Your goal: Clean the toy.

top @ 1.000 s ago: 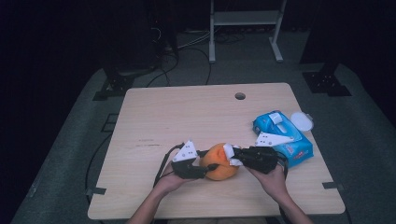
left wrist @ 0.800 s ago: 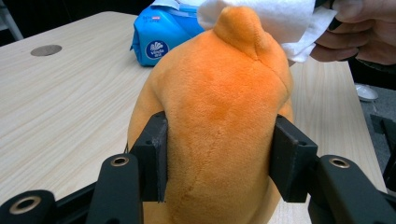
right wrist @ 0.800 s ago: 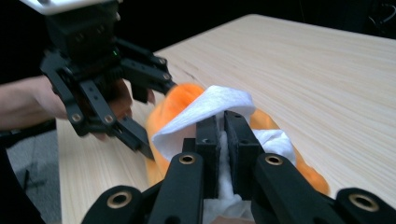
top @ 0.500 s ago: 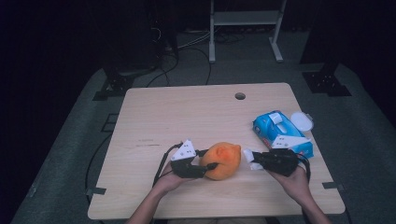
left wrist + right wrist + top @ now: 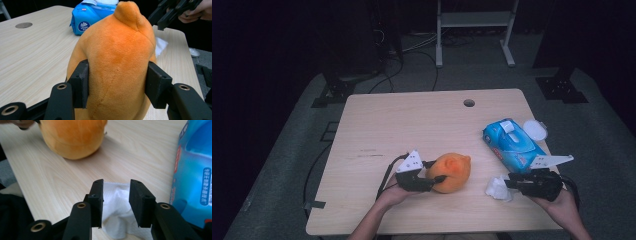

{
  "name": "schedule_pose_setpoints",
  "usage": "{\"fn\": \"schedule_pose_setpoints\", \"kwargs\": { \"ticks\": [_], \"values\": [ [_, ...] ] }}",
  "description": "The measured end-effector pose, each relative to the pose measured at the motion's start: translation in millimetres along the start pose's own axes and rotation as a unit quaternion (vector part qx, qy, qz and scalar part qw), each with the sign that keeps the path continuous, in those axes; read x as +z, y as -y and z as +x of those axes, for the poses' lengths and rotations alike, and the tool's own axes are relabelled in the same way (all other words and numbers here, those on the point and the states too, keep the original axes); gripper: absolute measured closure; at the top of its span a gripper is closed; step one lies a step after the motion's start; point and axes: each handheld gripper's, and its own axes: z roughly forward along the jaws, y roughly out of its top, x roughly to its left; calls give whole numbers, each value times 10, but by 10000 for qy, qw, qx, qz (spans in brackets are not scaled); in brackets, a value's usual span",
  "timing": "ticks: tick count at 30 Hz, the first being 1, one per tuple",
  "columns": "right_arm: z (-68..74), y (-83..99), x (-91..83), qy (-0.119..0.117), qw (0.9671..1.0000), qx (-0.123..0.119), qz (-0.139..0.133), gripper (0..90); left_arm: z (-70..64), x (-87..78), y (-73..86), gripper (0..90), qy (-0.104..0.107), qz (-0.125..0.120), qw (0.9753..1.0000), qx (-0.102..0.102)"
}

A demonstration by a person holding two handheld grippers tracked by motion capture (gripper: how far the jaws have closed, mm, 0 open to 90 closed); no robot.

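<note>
We have the left gripper clamped on the orange plush, a pad pressed into each flank in the left gripper view, so the toy is pinned low on the table at about 6 o'clock from its centre. That grip matches the earlier frames; the plush has barely shifted.

What changed: a second ago the right gripper sat against the plush at its 3 o'clock side. Now we find it pulled away to 3 o'clock of the toy, well apart, with the white wipe at its tips. In the right gripper view the jaws stand partly open around the wipe. We think the wipe is loosely bracketed, not pinched, though the contact is hard to read there. The blue wipes pack lies at 1 o'clock from the plush, just beside the right gripper, with its round lid off to its 2 o'clock.

Our read: wiping contact is broken for now. The wipe may be getting dropped or regripped, so another wiping pass needs the right jaws to close on it first.
</note>
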Motion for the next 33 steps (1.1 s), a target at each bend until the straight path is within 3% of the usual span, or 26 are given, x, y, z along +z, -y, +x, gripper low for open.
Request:
{"fn": "schedule_pose_setpoints", "kwargs": {
  "ticks": [4, 11, 13, 15, 18, 19, 21, 24, 26, 33],
  "values": [
    [136, -172, 27, -122, 9995, -200, -203, 598, -9, 16, -6, 439, -7, -7, 10000, 8],
    [482, -721, 491, -695, 9940, -626, -568, 624, -58, 60, -31, 393, -5, 52, 9999, 119],
    [499, -844, 620, -717, 9935, -614, -636, 683, -95, 73, -38, 368, 68, 89, 9998, 191],
    [456, -896, 714, -900, 9931, -362, -653, 704, -107, 59, -42, 335, 138, 182, 9995, 240],
    [415, -850, 792, -1245, 9908, -208, -479, 716, -60, -3, -44, 306, 556, 219, 9982, 60],
    [417, -818, 788, -1361, 9897, -221, -392, 715, -34, -36, -56, 299, 728, 188, 9972, -36],
    [443, -742, 758, -1547, 9870, -336, -258, 710, 6, -99, -90, 283, 878, 22, 9959, -195],
    [495, -615, 703, -1717, 9833, -584, -118, 702, 26, -122, -150, 257, 885, -225, 9954, -296],
    [529, -536, 673, -1751, 9817, -747, -61, 700, 24, -73, -185, 240, 850, -208, 9958, -255],
    [633, -438, 623, -1769, 9763, -1245, 27, 677, 63, 222, -312, 243, 963, 398, 9945, -140]
  ]
}}
